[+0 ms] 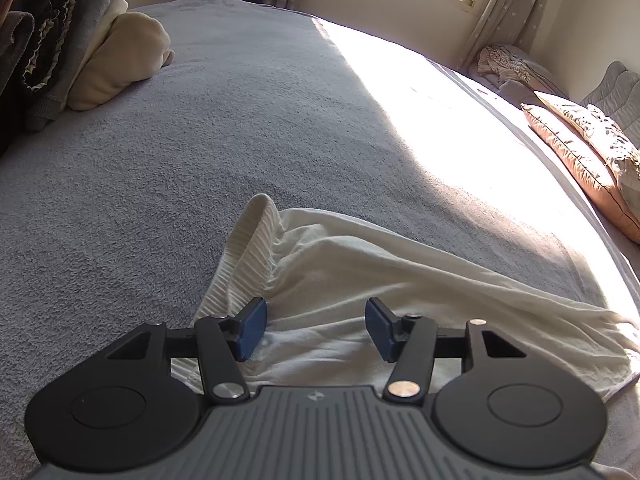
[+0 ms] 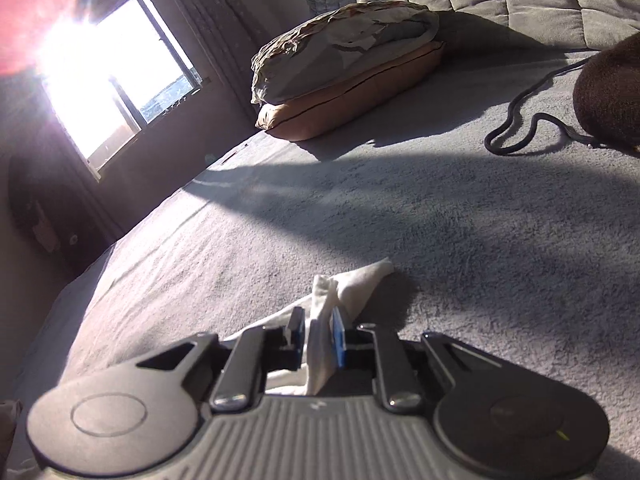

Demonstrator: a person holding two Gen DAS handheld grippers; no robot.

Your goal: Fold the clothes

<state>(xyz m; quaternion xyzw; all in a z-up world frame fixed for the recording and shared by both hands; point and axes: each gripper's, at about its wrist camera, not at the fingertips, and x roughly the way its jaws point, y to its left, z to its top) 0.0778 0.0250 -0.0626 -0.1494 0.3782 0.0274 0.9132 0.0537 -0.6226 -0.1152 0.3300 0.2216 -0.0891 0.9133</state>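
No readable writing showed anywhere. Your left gripper [image 1: 316, 328] stood spread wide, its blue pads [image 1: 252, 328] over the cream-white soft knit garment [image 1: 360, 272] without pinching it. Your right gripper [image 2: 318, 334] was nearly closed, pinching a bunched fold of that garment [image 2: 320, 344]. The garment lay rumpled on the grey fleece bedspread [image 1: 200, 140], ribbed hem at eleven o'clock from the left pads.

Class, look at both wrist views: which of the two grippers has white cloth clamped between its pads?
The right gripper: its jaws pinch a fold of the white garment. The left gripper stands open above the cloth, pads apart.
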